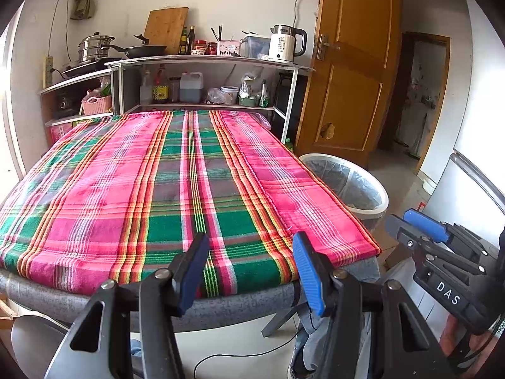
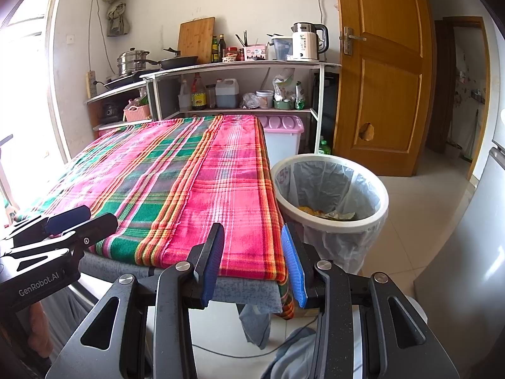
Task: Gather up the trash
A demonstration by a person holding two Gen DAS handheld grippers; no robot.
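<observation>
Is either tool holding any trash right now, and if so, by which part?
Nothing is held. The left tool and the right tool both stand open and empty over the near edge of the plaid tablecloth.

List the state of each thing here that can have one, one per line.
Left tool: open, nothing between its fingers.
Right tool: open, holding nothing.
Trash bin: upright beside the table, lined with a clear bag, some trash at the bottom.
Plaid cloth: spread flat over the table, nothing lying on it.
Wooden door: swung open.
Kettle: upright on the shelf, lid down.
</observation>
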